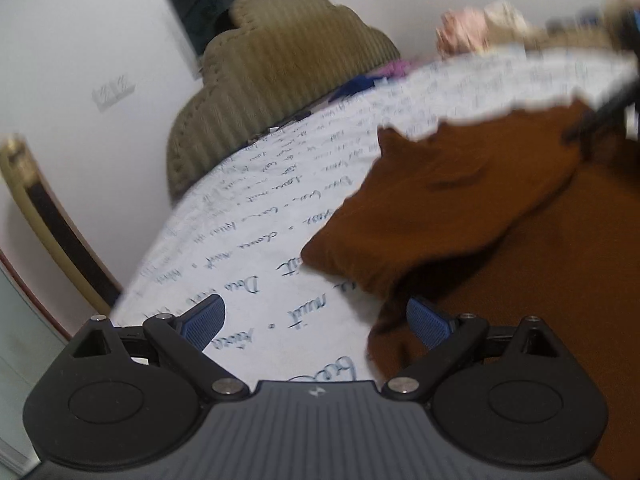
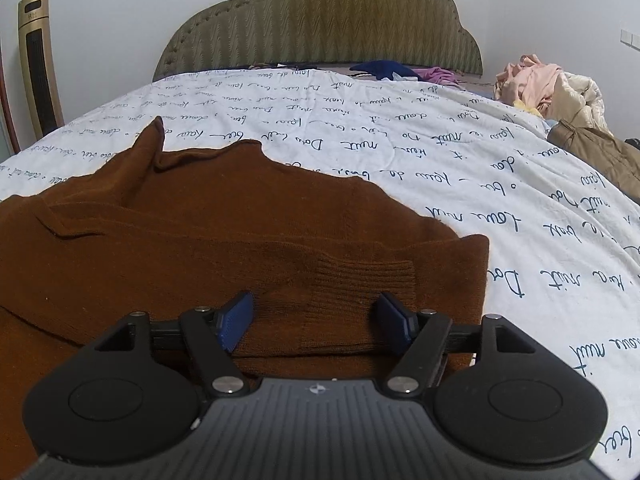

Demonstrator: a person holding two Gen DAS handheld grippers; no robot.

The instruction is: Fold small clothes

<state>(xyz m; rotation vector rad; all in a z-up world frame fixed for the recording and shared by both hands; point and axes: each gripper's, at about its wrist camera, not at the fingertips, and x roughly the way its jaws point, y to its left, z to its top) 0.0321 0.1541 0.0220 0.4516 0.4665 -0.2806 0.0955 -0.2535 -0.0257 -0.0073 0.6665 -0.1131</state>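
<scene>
With both the right gripper (image 2: 314, 322) and left gripper (image 1: 316, 322) jaws apart and empty, re-grip the brown sweater (image 2: 224, 240), lying half-folded on the bed (image 2: 400, 140), by its ribbed cuff (image 2: 360, 280) and pull the fold taut.

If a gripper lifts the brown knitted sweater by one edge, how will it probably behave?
The brown sweater will probably hang floppy: it already lies in soft folds on the bed cover. The knit texture, clearest at the ribbed cuff, suggests it will not slip easily. Several folded layers may slide apart when lifted, so the fold could open.
</scene>
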